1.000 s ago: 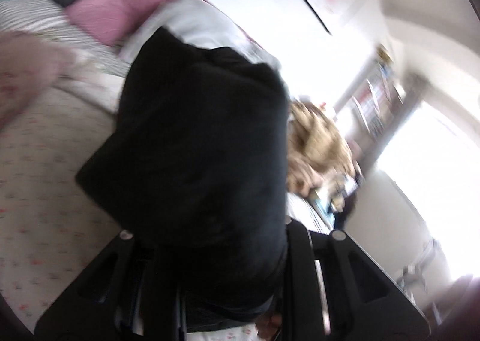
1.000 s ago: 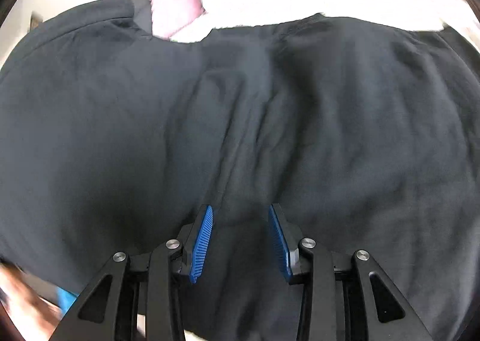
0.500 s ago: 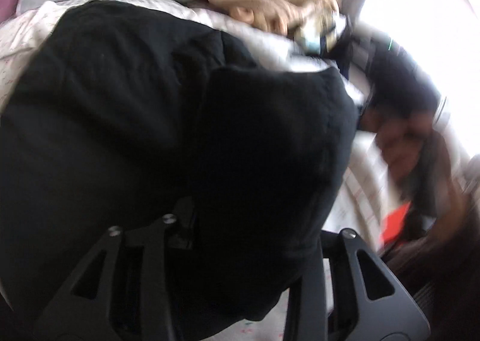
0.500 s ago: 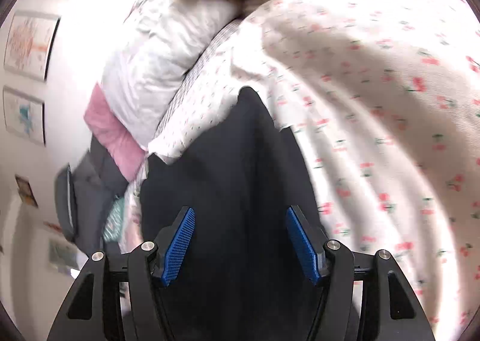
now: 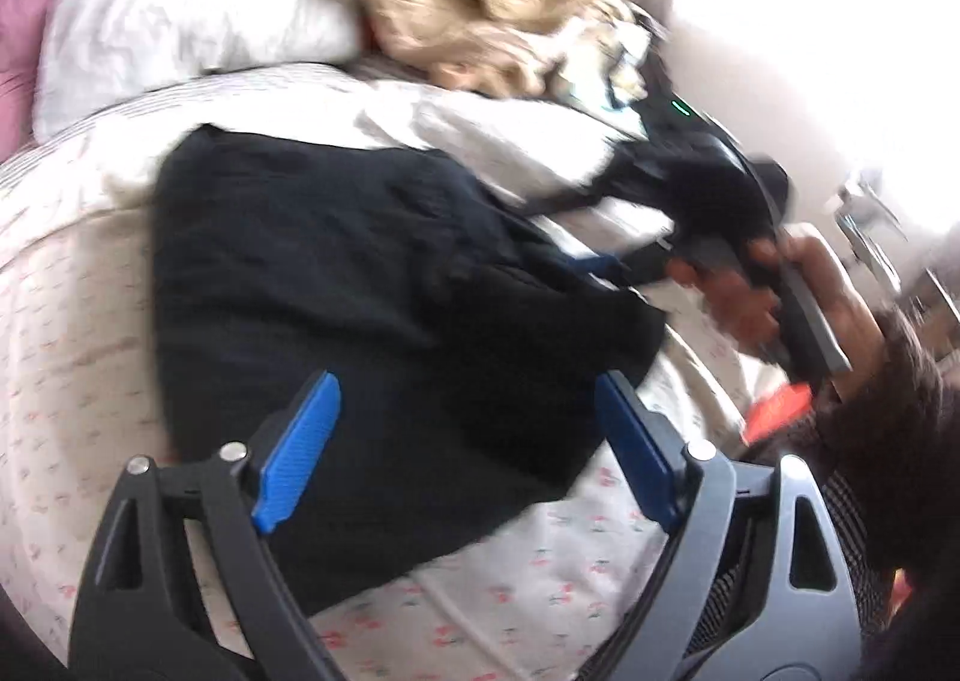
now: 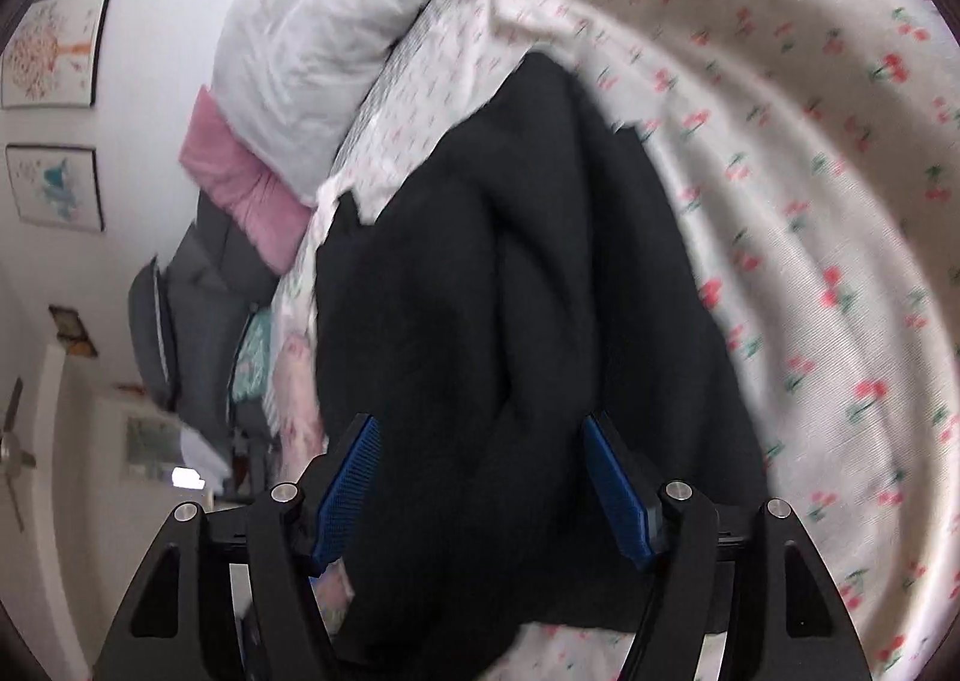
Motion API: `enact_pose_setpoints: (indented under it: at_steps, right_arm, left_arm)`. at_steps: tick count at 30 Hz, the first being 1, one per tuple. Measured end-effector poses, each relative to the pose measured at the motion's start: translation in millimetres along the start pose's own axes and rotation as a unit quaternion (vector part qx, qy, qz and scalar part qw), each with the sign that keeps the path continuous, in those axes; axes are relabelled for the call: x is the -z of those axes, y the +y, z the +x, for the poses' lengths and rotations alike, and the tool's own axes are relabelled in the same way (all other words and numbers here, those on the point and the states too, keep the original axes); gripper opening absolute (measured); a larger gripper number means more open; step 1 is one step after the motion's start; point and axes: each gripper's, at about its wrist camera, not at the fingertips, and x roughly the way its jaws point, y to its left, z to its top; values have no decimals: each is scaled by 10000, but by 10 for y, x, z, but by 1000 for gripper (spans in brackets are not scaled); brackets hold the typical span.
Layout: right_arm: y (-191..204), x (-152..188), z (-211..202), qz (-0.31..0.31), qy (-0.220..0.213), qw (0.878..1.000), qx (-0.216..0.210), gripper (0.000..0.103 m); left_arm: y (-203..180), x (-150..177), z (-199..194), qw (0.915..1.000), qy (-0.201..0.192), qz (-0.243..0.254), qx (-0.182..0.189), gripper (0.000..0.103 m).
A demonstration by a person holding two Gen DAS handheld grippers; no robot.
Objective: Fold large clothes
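- Black fabric garment (image 5: 372,285), folded, lay on the cherry-print white bedsheet (image 5: 540,579).
- Left gripper (image 5: 468,441) was opening wide over its near edge, pads clear.
- Right gripper (image 6: 486,495) likewise spread, gripping nothing.
- White pillow (image 5: 180,15) lay beyond.

We held the left gripper (image 5: 462,453) over the black garment (image 5: 372,297) on the bedspread (image 5: 66,321), its jaws opening, cloth below them but unpinched. Beyond and right, a hand (image 5: 774,291) gripped the other gripper (image 5: 708,189). Far ahead lay a pillow (image 5: 180,15).
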Motion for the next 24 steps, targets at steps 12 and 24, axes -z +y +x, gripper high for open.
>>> enact_pose_setpoints:
  at_steps: [12, 24]
  right_arm:
    - [516, -23, 408, -1570, -110, 9825, 999, 25]
    - [136, -330, 37, -1974, -366, 9488, 2439, 61]
  left_arm:
    - [1201, 182, 477, 9819, 150, -1802, -560, 74]
    - [878, 115, 677, 9881, 212, -1502, -254, 73]
